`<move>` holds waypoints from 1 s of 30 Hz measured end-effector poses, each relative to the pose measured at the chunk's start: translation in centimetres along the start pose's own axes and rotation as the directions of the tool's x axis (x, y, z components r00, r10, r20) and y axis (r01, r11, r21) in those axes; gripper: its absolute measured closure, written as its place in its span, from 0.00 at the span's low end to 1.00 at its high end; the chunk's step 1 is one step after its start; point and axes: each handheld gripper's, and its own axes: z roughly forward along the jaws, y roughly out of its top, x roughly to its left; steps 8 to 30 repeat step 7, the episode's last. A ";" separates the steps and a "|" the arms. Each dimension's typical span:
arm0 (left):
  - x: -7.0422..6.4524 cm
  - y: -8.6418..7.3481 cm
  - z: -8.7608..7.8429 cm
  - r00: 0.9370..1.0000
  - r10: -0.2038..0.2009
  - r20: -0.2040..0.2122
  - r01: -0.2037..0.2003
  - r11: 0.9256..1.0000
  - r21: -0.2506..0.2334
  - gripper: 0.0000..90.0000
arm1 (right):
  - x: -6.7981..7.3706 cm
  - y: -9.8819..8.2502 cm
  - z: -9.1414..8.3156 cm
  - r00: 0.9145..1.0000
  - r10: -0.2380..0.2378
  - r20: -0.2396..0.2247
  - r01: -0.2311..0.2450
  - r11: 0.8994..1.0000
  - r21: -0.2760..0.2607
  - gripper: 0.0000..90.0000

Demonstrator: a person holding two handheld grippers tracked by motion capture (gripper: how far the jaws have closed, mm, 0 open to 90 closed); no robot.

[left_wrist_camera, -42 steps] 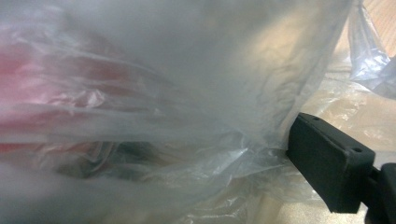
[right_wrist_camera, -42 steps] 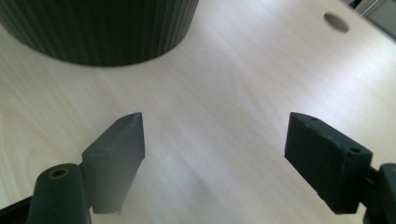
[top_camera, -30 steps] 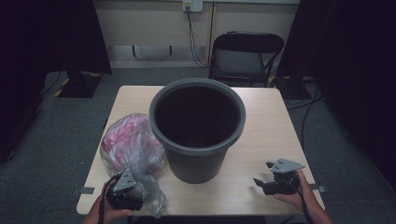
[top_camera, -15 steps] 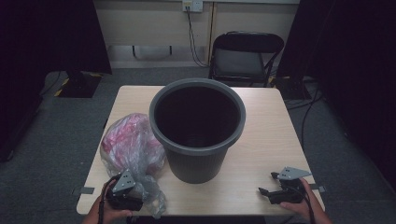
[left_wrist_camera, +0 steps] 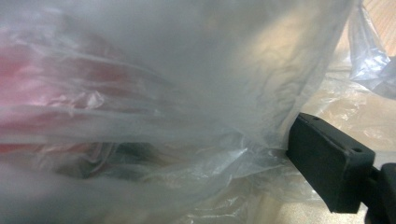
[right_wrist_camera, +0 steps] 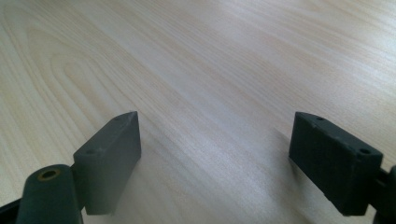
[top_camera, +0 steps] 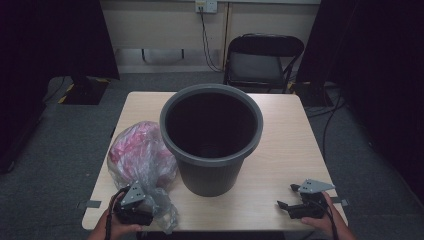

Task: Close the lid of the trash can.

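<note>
Pale wood table (top_camera: 285, 150) stands on grey carpet, with a folding chair (top_camera: 262, 57) behind it. Centre of table: an upright dark grey bucket (top_camera: 211, 140). Touching its left side lies a clear bag (top_camera: 142, 162) with pink contents. The left gripper (top_camera: 131, 207) sits at the near left edge, pressed into the bag (left_wrist_camera: 163, 93); plastic hides one jaw, so its state cannot be told. The right gripper (top_camera: 299, 199) rests at the near right corner, jaws wide apart over bare wood (right_wrist_camera: 210, 70), holding nothing.

Black gripper (top_camera: 292, 205), grey triangular plate
</note>
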 end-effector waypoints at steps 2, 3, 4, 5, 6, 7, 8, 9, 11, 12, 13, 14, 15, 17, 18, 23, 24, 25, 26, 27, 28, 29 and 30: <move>0.0 0.0 0.0 1.000 0.000 0.000 0.000 1.000 0.001 0.23 | 0.0 0.0 0.0 1.000 0.000 0.000 0.000 1.000 0.000 0.18; 0.0 0.0 0.0 1.000 0.000 0.000 0.000 1.000 0.002 0.23 | 0.0 0.0 0.0 1.000 0.001 0.000 -0.001 1.000 0.000 0.18; 0.0 0.0 0.0 1.000 -0.001 -0.001 0.001 1.000 0.002 0.23 | 0.0 0.0 0.0 1.000 0.000 -0.001 0.000 1.000 -0.001 0.18; 0.0 0.0 0.0 1.000 -0.002 -0.002 0.002 1.000 0.002 0.23 | 0.0 0.0 -0.1 1.000 -0.001 0.000 0.001 1.000 -0.001 0.18; 0.0 0.1 0.0 1.000 -0.002 -0.002 0.002 1.000 0.002 0.23 | 0.0 -0.1 -0.1 1.000 -0.001 0.000 0.001 1.000 -0.001 0.18; 0.0 0.1 0.1 1.000 -0.004 -0.002 0.004 1.000 0.002 0.23 | 0.0 -0.1 -0.1 1.000 -0.001 0.000 0.001 1.000 -0.001 0.18; 0.0 0.1 0.1 1.000 -0.004 -0.002 0.004 1.000 0.002 0.23 | 0.0 -0.1 -0.1 1.000 -0.001 0.000 0.001 1.000 -0.001 0.18; 0.0 0.1 0.1 1.000 -0.004 -0.002 0.004 1.000 0.002 0.23 | 0.0 -0.1 -0.1 1.000 -0.001 0.000 0.001 1.000 -0.001 0.18; 0.0 0.1 0.1 1.000 -0.004 -0.002 0.004 1.000 0.002 0.23 | 0.0 -0.1 -0.1 1.000 -0.001 0.000 0.001 1.000 -0.001 0.18; 0.0 0.1 0.1 1.000 -0.004 -0.002 0.004 1.000 0.002 0.23 | 0.0 -0.1 -0.1 1.000 -0.001 0.000 0.001 1.000 -0.001 0.18; 0.0 0.1 0.1 1.000 -0.004 -0.002 0.004 1.000 0.002 0.23 | 0.0 -0.1 -0.1 1.000 -0.001 0.000 0.001 1.000 -0.001 0.18; 0.0 0.1 0.1 1.000 -0.004 -0.002 0.004 1.000 0.002 0.23 | 0.0 -0.1 -0.1 1.000 -0.001 0.000 0.001 1.000 -0.001 0.18; 0.0 0.1 0.1 1.000 -0.004 -0.002 0.004 1.000 0.002 0.23 | 0.0 -0.1 -0.1 1.000 -0.001 0.000 0.001 1.000 -0.001 0.18; 0.0 0.1 0.1 1.000 -0.004 -0.002 0.004 1.000 0.002 0.23 | 0.0 -0.1 -0.1 1.000 -0.001 0.000 0.001 1.000 -0.001 0.18; 0.0 0.1 0.1 1.000 -0.004 -0.002 0.004 1.000 0.002 0.23 | 0.0 -0.1 -0.1 1.000 -0.001 0.000 0.001 1.000 -0.001 0.18; 0.0 0.1 0.1 1.000 -0.004 -0.002 0.004 1.000 0.002 0.23 | 0.0 -0.1 -0.1 1.000 -0.001 0.000 0.001 1.000 -0.001 0.18; 0.0 0.1 0.1 1.000 -0.004 -0.002 0.004 1.000 0.002 0.23 | 0.0 -0.1 -0.1 1.000 -0.001 0.000 0.001 1.000 -0.001 0.18; 0.0 0.1 0.1 1.000 -0.004 -0.002 0.004 1.000 0.002 0.23 | 0.0 -0.1 -0.1 1.000 -0.001 0.000 0.001 1.000 -0.001 0.18; 0.0 0.1 0.1 1.000 -0.004 -0.002 0.004 1.000 0.002 0.23 | 0.0 -0.1 -0.1 1.000 -0.001 0.000 0.001 1.000 -0.001 0.18; 0.0 0.1 0.1 1.000 -0.004 -0.002 0.004 1.000 0.002 0.23 | 0.0 -0.1 -0.1 1.000 -0.001 0.000 0.001 1.000 -0.001 0.18; 0.0 0.1 0.1 1.000 -0.004 -0.002 0.004 1.000 0.002 0.23 | 0.0 -0.1 -0.1 1.000 -0.001 0.000 0.001 1.000 -0.001 0.18; 0.0 0.1 0.1 1.000 -0.004 -0.002 0.004 1.000 0.002 0.23 | 0.0 -0.1 -0.1 1.000 -0.001 0.000 0.001 1.000 -0.001 0.18; 0.0 0.1 0.1 1.000 -0.004 -0.002 0.004 1.000 0.002 0.23 | 0.0 -0.1 -0.1 1.000 -0.001 0.000 0.001 1.000 -0.001 0.18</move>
